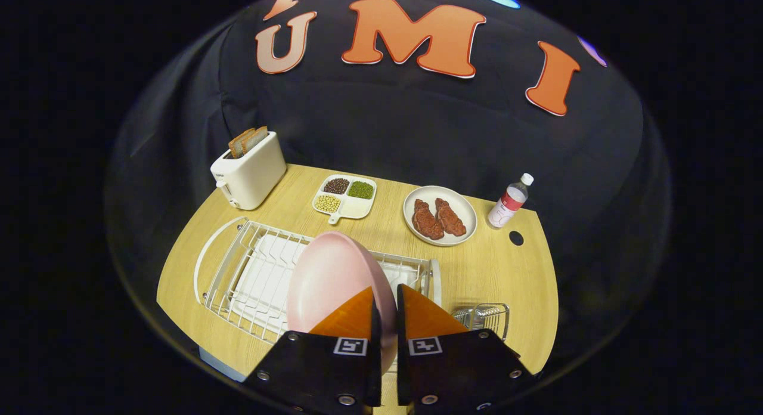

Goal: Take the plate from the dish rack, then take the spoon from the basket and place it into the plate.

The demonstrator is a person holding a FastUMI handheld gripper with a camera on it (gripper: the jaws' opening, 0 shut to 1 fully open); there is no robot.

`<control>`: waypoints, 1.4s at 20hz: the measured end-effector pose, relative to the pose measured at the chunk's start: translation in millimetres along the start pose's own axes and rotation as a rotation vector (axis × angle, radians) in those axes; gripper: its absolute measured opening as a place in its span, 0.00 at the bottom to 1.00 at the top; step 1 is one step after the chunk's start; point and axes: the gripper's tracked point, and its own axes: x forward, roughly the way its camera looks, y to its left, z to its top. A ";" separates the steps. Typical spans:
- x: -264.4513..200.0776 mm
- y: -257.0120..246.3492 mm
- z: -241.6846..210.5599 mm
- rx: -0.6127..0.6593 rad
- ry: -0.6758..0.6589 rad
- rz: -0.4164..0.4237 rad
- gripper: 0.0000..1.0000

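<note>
A pink plate [331, 278] stands on edge between my fingers, lifted above the white wire dish rack [238, 272]. My gripper [385, 299] is shut on the plate's rim, one finger on each side of it. The small wire basket [486, 318] sits on the table just right of the rack, partly hidden behind my right finger; I cannot make out the spoon in it.
On the wooden table [495, 266] beyond the rack stand a white toaster [250, 170] with bread slices, a divided dish of beans [346, 197], a white plate with two pieces of meat [440, 215] and a small bottle [509, 201] near a cable hole.
</note>
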 end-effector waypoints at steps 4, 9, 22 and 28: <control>-22.6 2.2 -17.3 0.042 0.000 0.075 0.11; -50.7 -5.0 -49.0 0.046 -0.015 0.118 0.11; -62.6 12.7 -169.8 -0.017 0.098 0.201 0.11; -49.3 20.8 -205.9 -0.044 0.134 0.217 0.11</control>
